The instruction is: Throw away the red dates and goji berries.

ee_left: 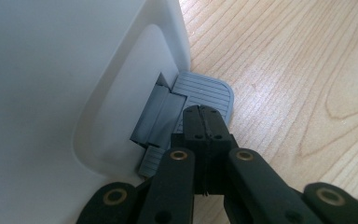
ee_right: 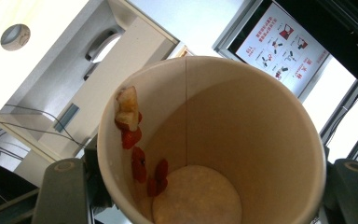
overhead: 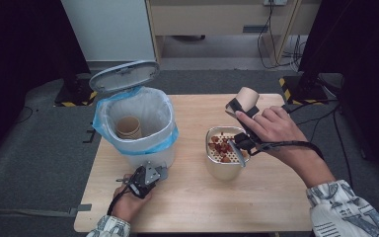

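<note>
Right gripper [overhead: 243, 109] grips a light, crushable paper cup [ee_right: 205, 140] across its wall — tipped over the strainer pot [overhead: 225, 170] at three o'clock; left gripper [ee_left: 204, 122], jaws clenched, presses the bin pedal [ee_left: 205, 91].

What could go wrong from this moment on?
Food bits cling to the inner wall of the paper cup tipped over the metal strainer pot; they may stay stuck or fall onto the table. The left gripper, jaws shut, presses the bin's pedal near its edge; a slip would probably drop the lid before the cup reaches the bin.
</note>
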Tool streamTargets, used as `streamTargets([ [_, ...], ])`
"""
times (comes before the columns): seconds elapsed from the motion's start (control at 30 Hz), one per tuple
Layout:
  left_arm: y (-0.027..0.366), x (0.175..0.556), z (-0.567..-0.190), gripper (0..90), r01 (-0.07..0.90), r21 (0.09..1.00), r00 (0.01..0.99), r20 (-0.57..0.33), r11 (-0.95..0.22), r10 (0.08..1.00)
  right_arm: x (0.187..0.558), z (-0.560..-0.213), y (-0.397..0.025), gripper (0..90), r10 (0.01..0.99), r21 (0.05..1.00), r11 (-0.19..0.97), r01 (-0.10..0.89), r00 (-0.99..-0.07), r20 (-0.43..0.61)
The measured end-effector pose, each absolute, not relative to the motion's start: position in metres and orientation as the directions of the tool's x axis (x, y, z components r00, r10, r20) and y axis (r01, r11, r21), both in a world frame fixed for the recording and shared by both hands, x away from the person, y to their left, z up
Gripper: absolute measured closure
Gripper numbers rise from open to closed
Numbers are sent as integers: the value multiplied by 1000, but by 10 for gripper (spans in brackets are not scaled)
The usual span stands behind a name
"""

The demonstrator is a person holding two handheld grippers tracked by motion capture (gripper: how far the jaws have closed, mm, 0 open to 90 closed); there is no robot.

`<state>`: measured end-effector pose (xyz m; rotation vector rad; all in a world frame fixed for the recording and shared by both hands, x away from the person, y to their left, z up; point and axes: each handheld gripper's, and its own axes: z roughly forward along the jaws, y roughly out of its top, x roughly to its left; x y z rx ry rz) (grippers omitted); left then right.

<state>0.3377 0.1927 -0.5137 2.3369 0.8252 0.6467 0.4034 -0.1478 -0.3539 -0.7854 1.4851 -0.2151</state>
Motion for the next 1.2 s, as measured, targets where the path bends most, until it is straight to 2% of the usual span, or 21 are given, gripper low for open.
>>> streamTargets([
  [0.33,193,338,-514,899,401,649,692,248,-647,678,404,-355,-147,304,-571,-570,748,-339,108,-814],
  [1.2,193,338,-514,899,400,649,693,248,-647,677,421,-348,-157,303,-269,-222,902,-371,-80,-960],
])
